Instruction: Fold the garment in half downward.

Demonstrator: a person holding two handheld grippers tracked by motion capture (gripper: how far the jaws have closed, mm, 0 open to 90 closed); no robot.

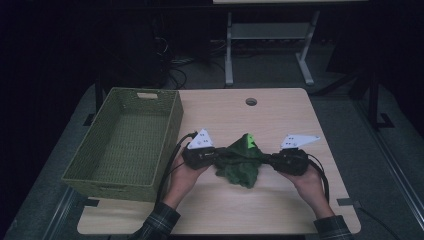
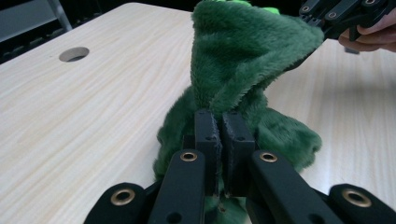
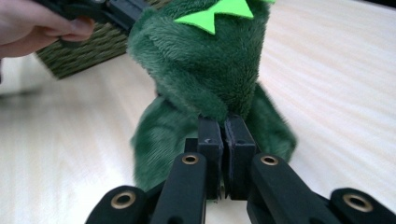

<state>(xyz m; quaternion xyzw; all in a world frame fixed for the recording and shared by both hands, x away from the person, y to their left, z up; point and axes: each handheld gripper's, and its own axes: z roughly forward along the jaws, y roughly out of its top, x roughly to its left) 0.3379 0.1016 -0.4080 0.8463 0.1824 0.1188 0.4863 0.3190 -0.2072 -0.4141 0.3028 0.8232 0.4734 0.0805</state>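
Jaws of the left gripper (image 1: 216, 156) and right gripper (image 1: 270, 159) each pinch an edge of the green plush garment (image 1: 242, 162), held over the counter (image 1: 280, 115). Likely mid-carry; next, swing it left into the wicker basket (image 1: 172, 120).

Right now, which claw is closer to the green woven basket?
Left. The left claw grips the fuzzy dark green cloth right beside the green woven basket; the right claw grips the cloth's far side, farther away.
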